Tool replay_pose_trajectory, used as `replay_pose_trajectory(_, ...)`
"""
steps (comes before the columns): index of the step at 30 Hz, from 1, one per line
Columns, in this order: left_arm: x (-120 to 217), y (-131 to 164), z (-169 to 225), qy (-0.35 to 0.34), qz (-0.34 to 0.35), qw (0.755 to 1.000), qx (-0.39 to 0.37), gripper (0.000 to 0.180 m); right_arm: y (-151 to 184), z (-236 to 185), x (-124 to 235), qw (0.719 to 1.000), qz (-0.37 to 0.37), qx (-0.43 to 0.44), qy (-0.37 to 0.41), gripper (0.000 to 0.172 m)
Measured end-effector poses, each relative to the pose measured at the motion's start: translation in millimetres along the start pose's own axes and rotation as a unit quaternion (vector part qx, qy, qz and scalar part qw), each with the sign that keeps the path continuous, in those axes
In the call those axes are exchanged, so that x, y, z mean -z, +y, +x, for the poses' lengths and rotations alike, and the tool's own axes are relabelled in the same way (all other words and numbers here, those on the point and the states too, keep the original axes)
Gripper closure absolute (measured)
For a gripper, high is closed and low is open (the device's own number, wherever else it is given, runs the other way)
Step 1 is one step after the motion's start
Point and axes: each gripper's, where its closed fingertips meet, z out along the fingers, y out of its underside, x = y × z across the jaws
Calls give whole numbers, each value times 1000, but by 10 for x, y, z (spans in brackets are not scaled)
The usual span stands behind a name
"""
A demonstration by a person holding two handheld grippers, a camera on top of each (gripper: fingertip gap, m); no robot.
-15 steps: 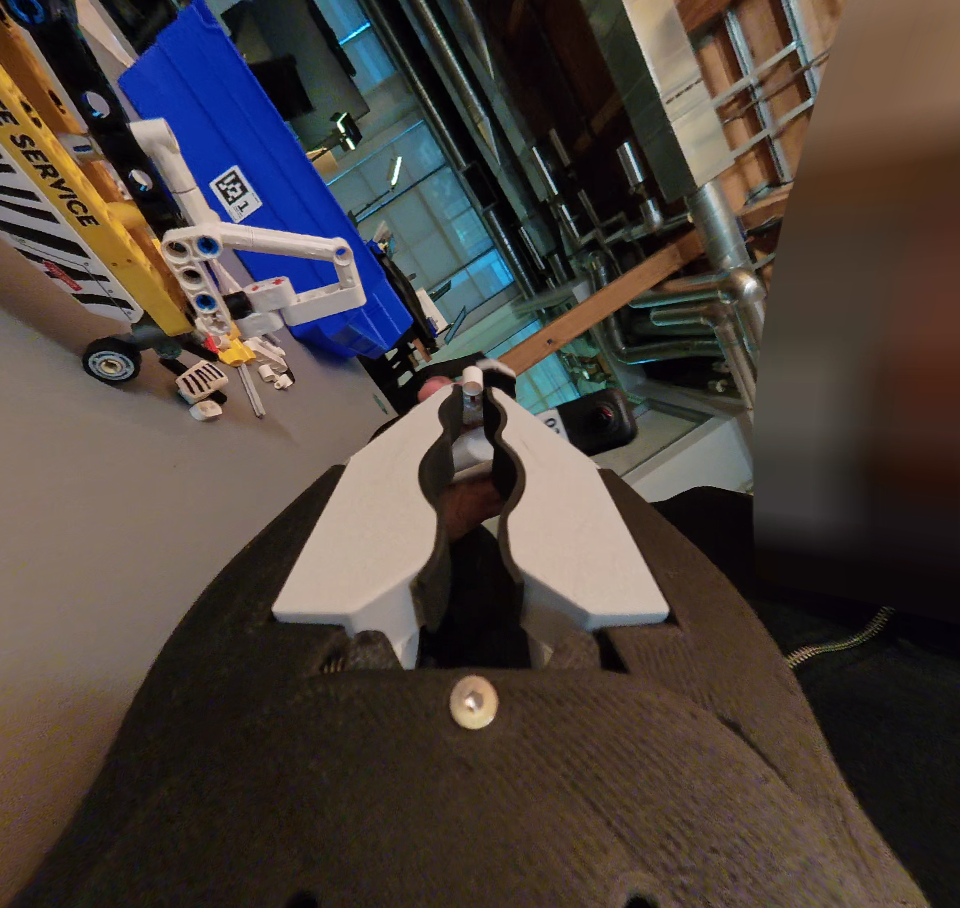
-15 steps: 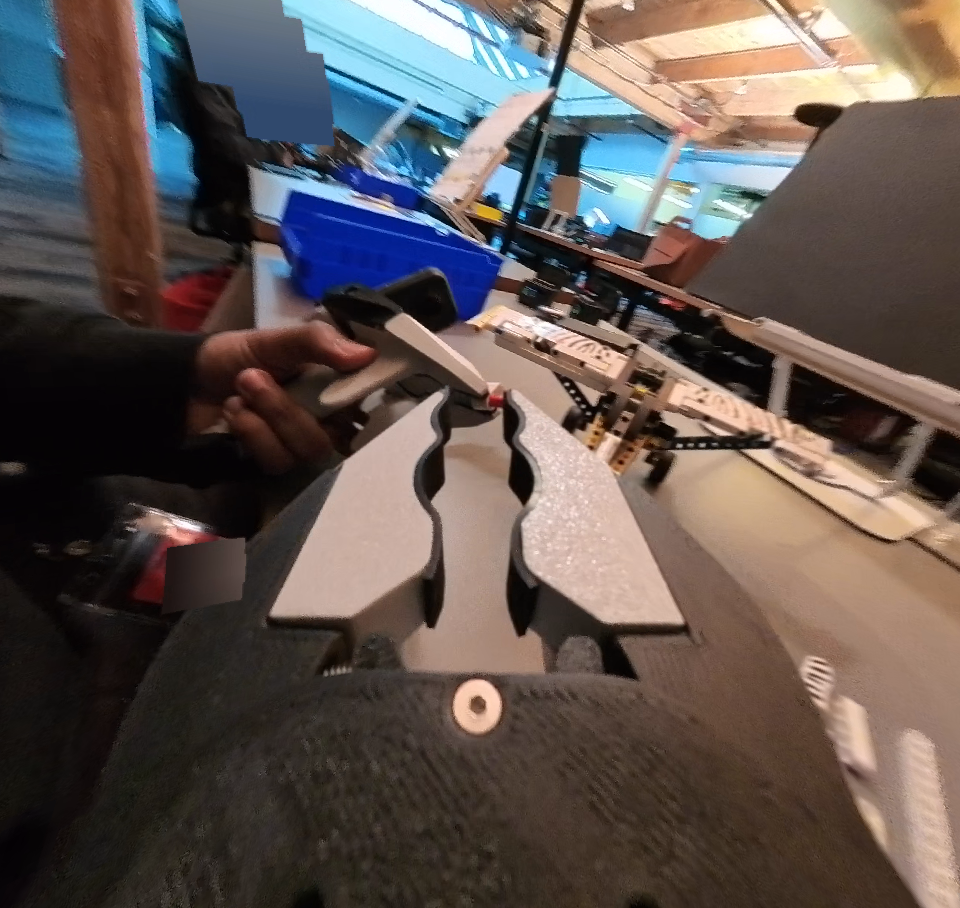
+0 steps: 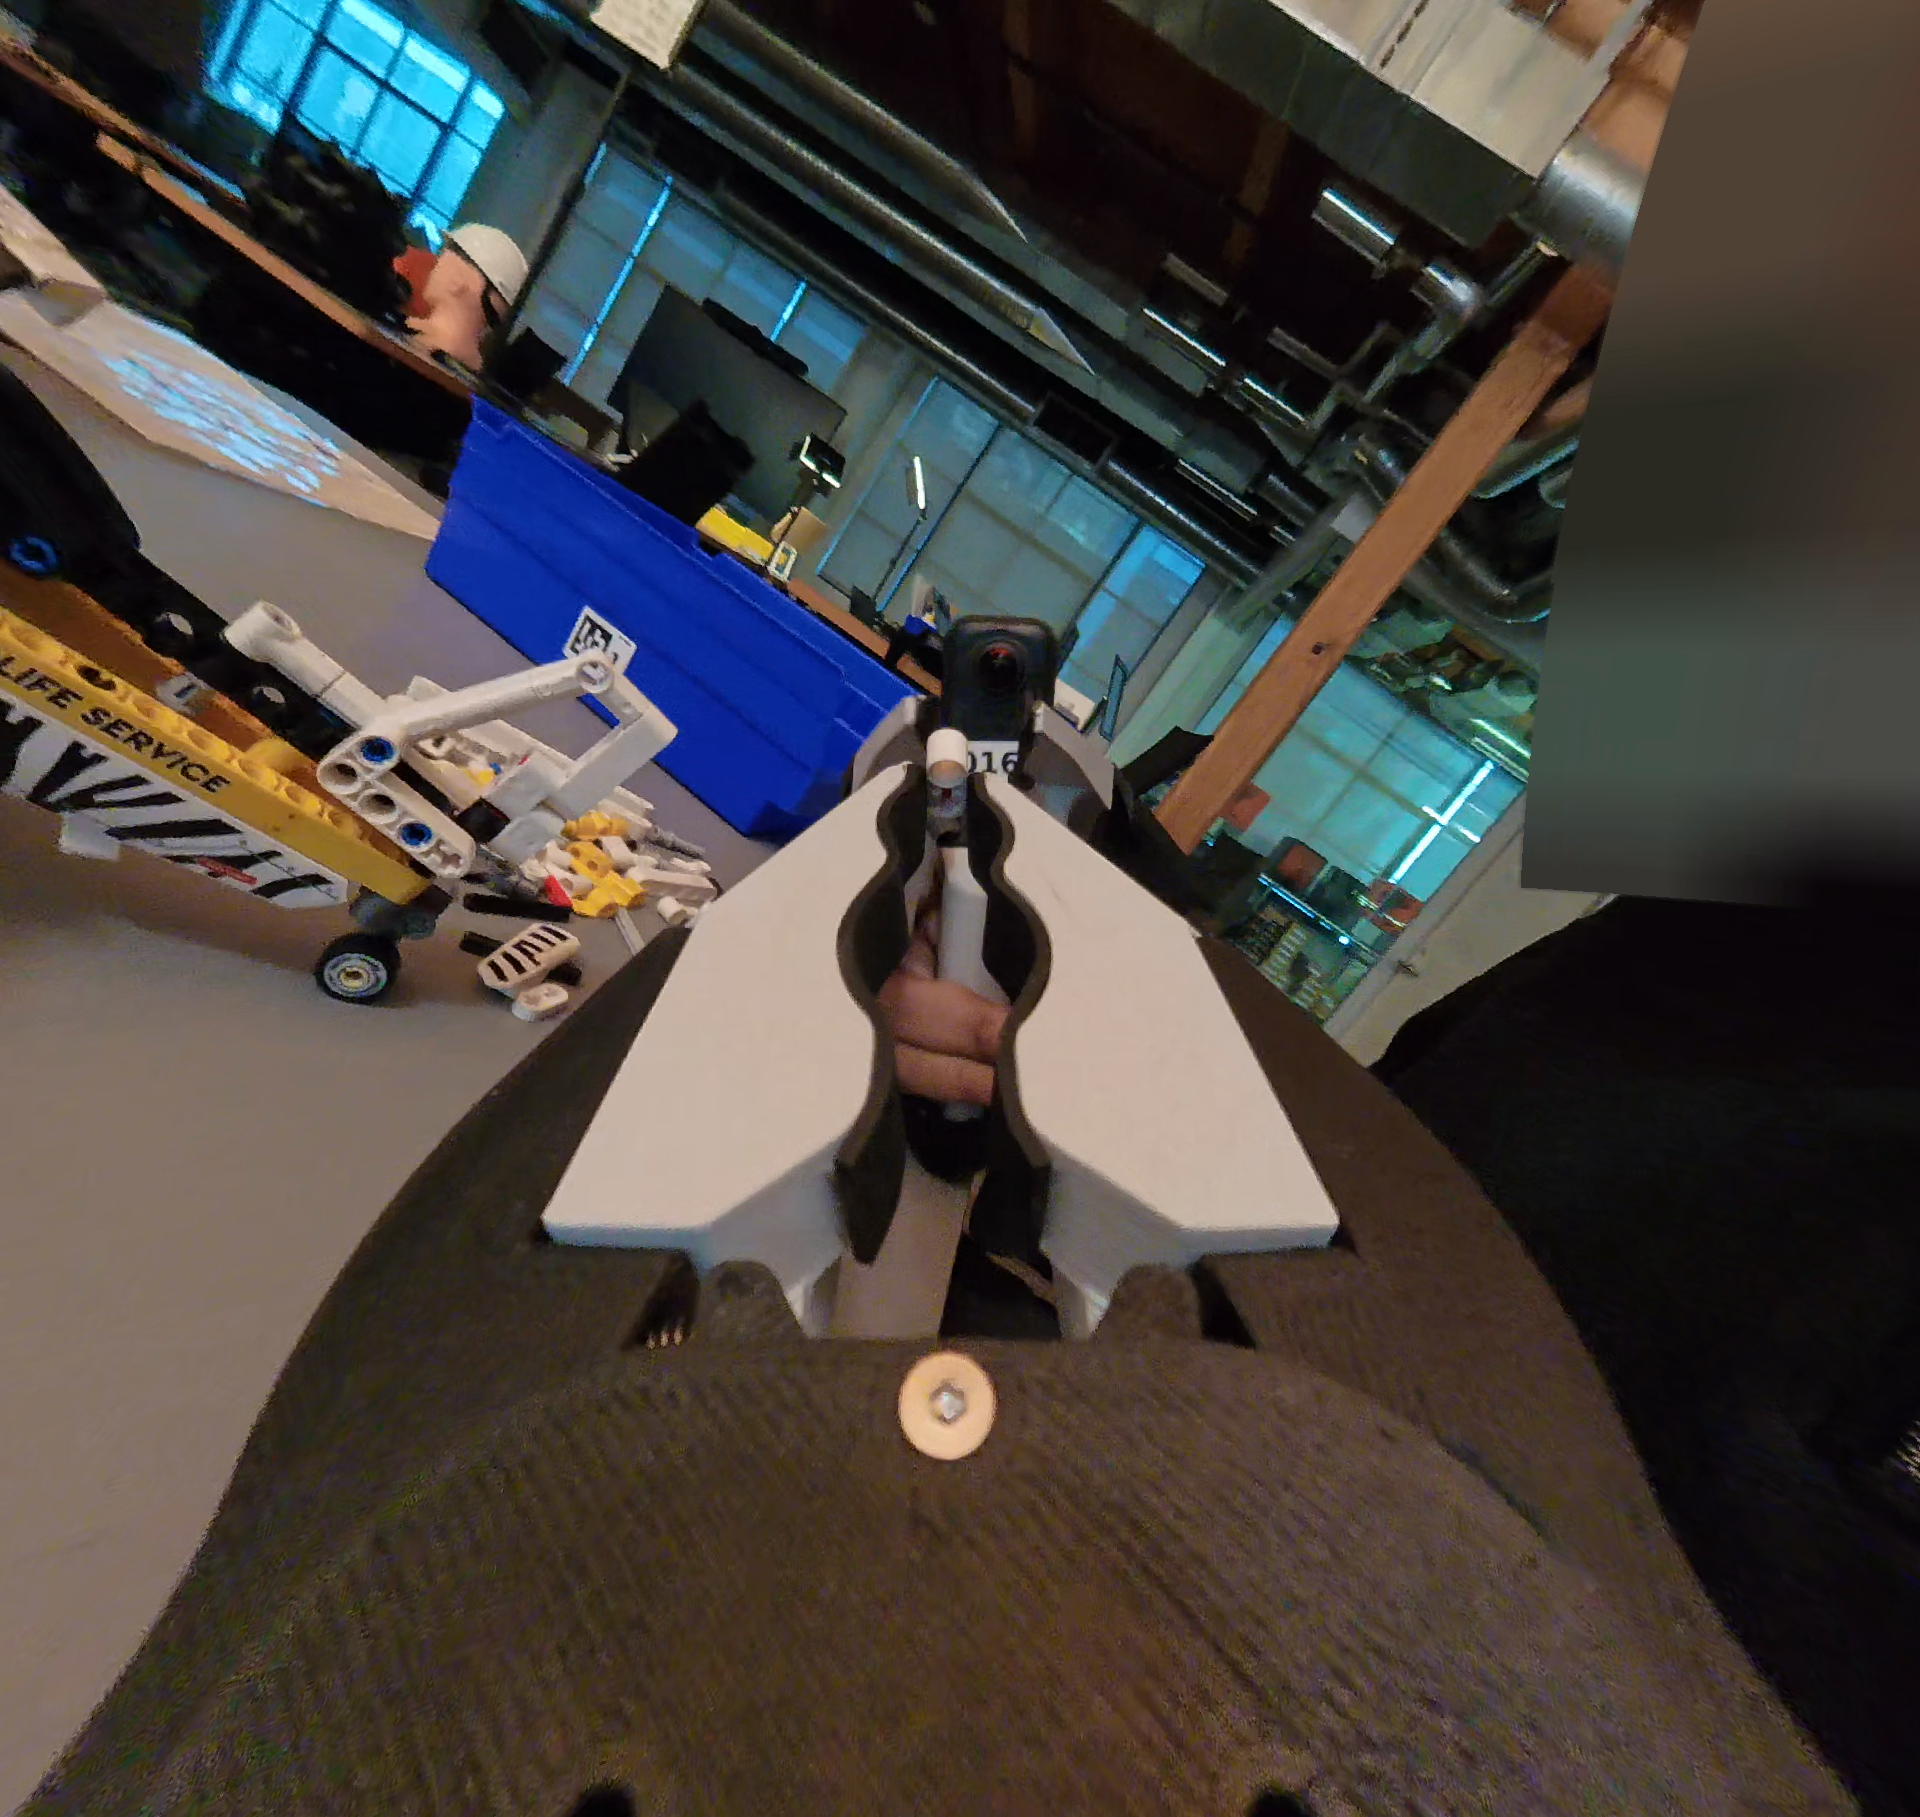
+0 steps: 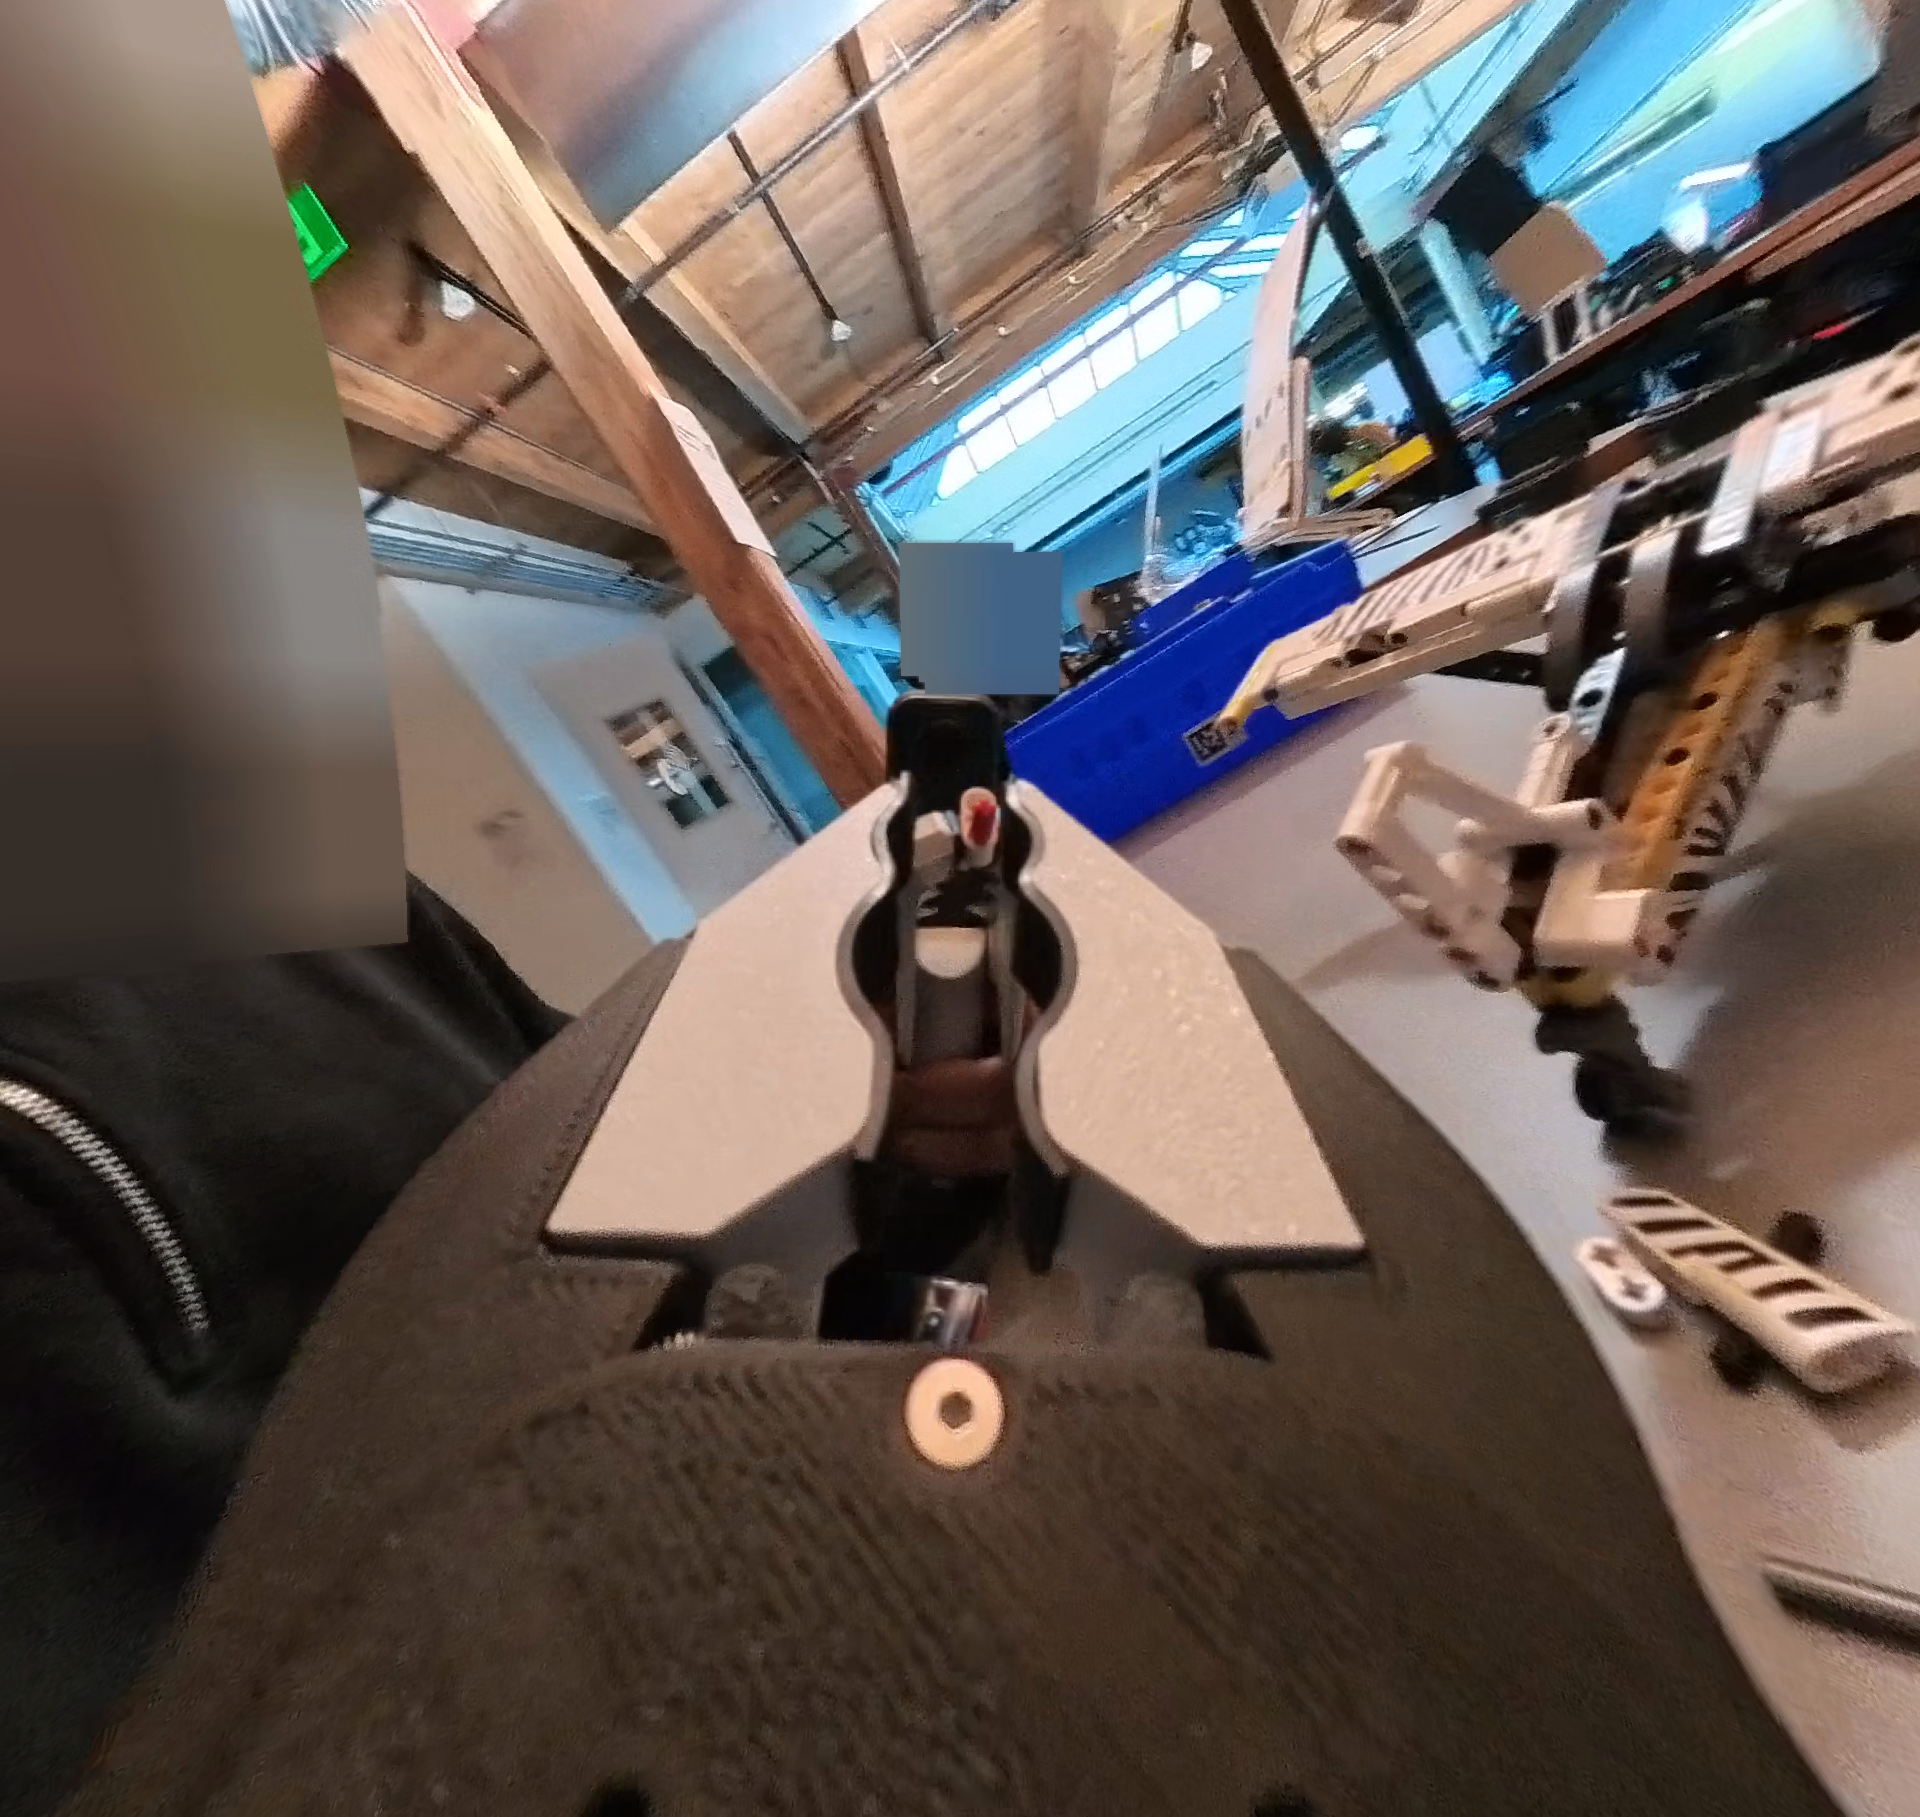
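My left gripper (image 3: 945, 796) is shut on a small white cylindrical piece (image 3: 948, 754) with a red bit inside, which sticks out past the fingertips. The right gripper's black camera (image 3: 997, 666) faces me just behind it. In the right wrist view, my right gripper (image 4: 958, 811) has narrowed jaws. The same piece (image 4: 980, 822) shows its red end between them, close to the right finger, with a dark gap on its left side. The pads do not clamp it. The left gripper's black camera block (image 4: 943, 744) sits straight ahead, with a hand below it.
A brick-built model with a yellow beam and white linkage (image 3: 343, 780) stands on the grey table (image 3: 156, 1144), with loose small parts (image 3: 592, 874) beside it. The model (image 4: 1621, 832) and a striped panel (image 4: 1756, 1289) lie to my right. A blue bin (image 3: 665, 624) stands behind. Less than 4 cm separates the two grippers' tips.
My right gripper's jaws have narrowed and it has swung to face the left gripper head-on. The left gripper has turned too and stays shut on the white piece.
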Motion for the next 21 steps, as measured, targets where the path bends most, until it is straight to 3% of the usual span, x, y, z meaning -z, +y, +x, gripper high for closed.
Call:
replay_pose_trajectory(8, 25, -50, 43, 16, 19, 1000, -8, 176, 58, 16, -77, 999, 6, -33, -2, 159)
replay_pose_trajectory(11, 12, -30, 38, 12, 13, 1000, -11, 177, 82, 3, -109, 999, 9, -39, -4, 170)
replay_pose_trajectory(14, 12, -30, 23, 7, 13, 1000, -11, 177, 83, 18, -106, 999, 11, -30, 9, 171)
replay_pose_trajectory(21, 76, -131, -23, 11, 44, 999, 22, 175, -28, 87, -15, 997, 48, -65, 4, 171)
